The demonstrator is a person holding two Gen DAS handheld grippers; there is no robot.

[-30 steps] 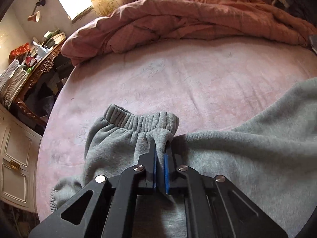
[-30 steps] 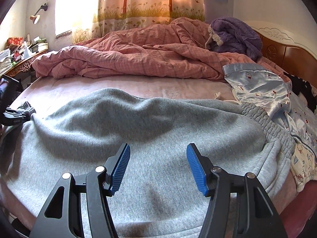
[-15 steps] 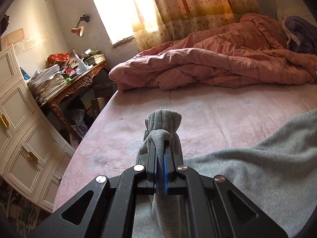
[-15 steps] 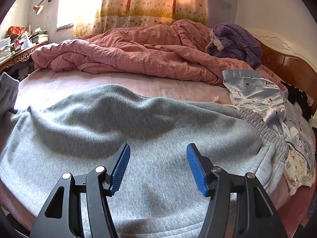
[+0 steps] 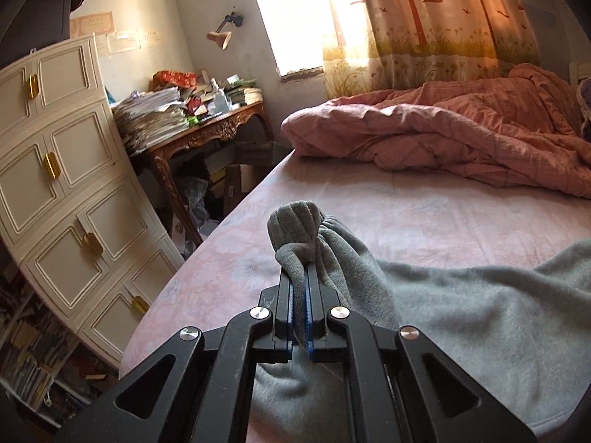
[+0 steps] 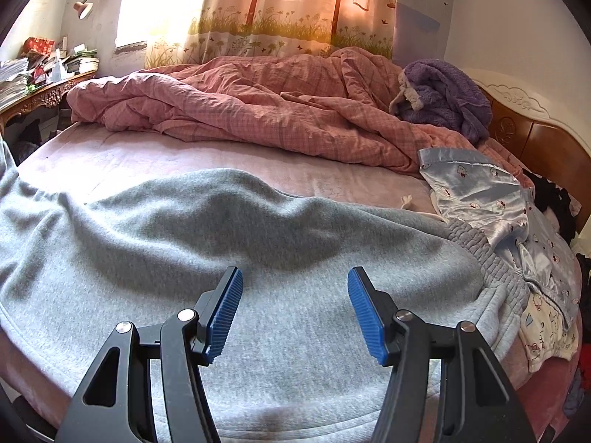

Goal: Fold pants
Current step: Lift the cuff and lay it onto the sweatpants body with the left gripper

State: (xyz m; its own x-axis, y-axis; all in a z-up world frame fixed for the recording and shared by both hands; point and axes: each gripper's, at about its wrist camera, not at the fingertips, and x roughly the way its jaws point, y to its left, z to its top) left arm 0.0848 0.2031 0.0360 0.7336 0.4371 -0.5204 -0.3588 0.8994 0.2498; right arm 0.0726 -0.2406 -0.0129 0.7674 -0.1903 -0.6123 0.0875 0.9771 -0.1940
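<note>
A lived-in home bedroom: ahead of the jaws a pink bed (image 6: 229, 162) is lying under a rumpled quilt (image 6: 258, 110), a curtain (image 6: 295, 11) is glowing at the window, and left of the jaws a cluttered desk (image 5: 207, 129) and cream cabinet (image 5: 62, 192) are standing.

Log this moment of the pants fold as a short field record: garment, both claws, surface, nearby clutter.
garment: grey sweatpants, spread across the bed, waistband toward the headboard side
left claw: shut on the pants' cuff end, which is lifted off the bed
right claw: open, above the pants' body, nothing between its pads
surface: pink bedsheet
nearby: pink quilt bunched behind; blue satin pyjamas beside the waistband; purple fleece by the headboard
</note>
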